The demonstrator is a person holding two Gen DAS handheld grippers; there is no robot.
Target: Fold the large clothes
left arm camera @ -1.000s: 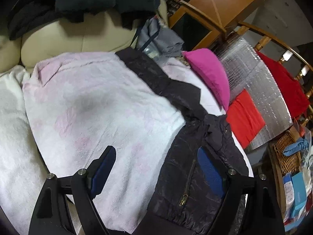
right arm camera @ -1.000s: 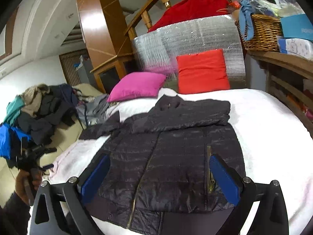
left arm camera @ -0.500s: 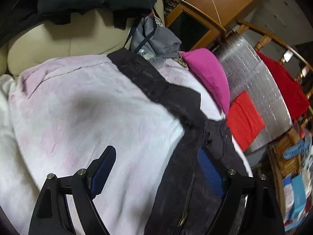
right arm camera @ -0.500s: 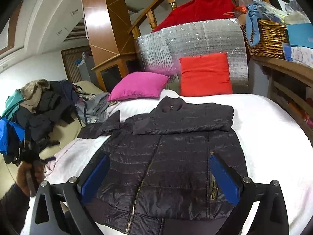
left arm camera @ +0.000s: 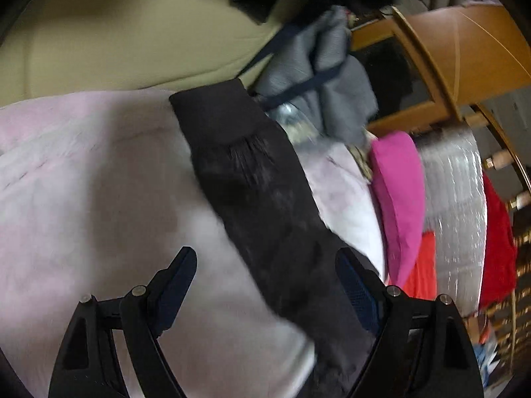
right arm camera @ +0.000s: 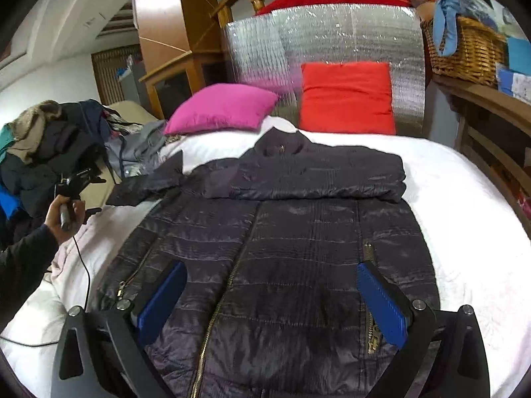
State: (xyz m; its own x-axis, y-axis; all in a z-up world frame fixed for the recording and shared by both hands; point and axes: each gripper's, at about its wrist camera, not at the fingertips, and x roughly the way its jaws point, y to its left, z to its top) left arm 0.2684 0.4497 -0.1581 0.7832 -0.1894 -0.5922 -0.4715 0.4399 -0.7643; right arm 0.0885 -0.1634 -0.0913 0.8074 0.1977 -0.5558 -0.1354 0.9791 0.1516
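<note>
Closing in along the outstretched sleeve (left arm camera: 265, 205) toward its cuff (left arm camera: 212, 112) with the left tongs (left arm camera: 265, 285), released. Hovering, the right tongs (right arm camera: 272, 301), also released, over the jacket (right arm camera: 282, 248) spread on the bed (right arm camera: 464, 199). Sleeve running straight ahead of the left tongs, the nearer pair.

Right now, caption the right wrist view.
Open right gripper above black jacket spread on white bed.
</note>
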